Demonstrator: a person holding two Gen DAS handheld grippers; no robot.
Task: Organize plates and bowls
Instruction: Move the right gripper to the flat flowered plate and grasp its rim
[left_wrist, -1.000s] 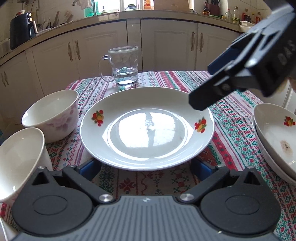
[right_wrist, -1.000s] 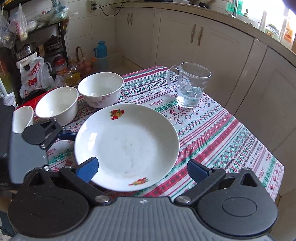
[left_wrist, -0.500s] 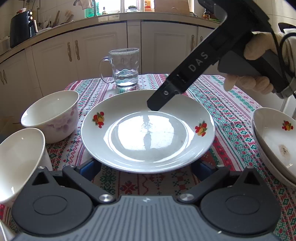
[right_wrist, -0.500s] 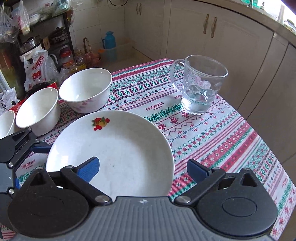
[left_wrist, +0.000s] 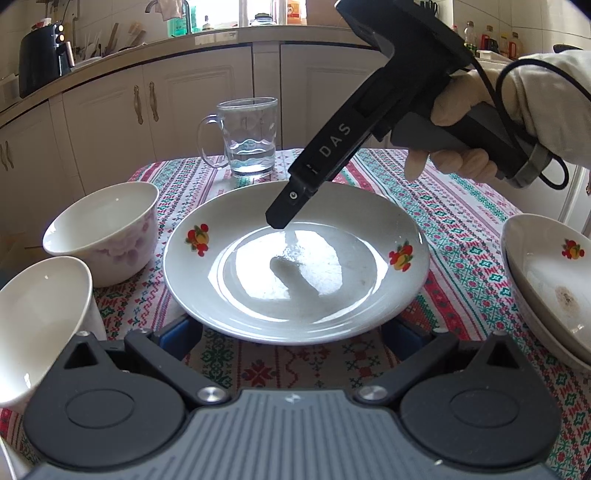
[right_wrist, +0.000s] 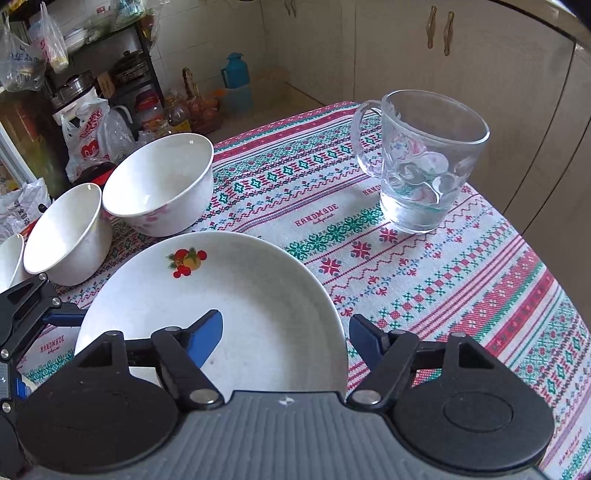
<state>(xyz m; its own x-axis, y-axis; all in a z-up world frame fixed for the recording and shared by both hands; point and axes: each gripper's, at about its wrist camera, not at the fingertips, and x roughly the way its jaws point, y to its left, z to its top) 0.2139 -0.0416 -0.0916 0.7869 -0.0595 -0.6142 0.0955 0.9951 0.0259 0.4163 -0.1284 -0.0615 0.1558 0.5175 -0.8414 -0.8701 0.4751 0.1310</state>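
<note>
Now the plate (right_wrist: 229, 295) is seen flat on the patterned tablecloth (right_wrist: 443, 288), its rim straddled by the right gripper (right_wrist: 284, 332), whose jaws have just been closing; contact cannot be confirmed. Its near edge sits between the left gripper's (left_wrist: 291, 332) spread fingers.

Bare cloth (right_wrist: 461, 295) right of plate (right_wrist: 236, 295), bowls (right_wrist: 162, 184) crowding its left, mug (right_wrist: 421, 166) behind

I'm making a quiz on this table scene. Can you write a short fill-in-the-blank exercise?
1. The glass mug holds some ____.
2. The plate is printed with ____ motifs.
3. The right gripper straddles the rim of the ____.
4. The cloth carries the word ____.

Missing: water; fruit; plate; HANDMADE
</note>
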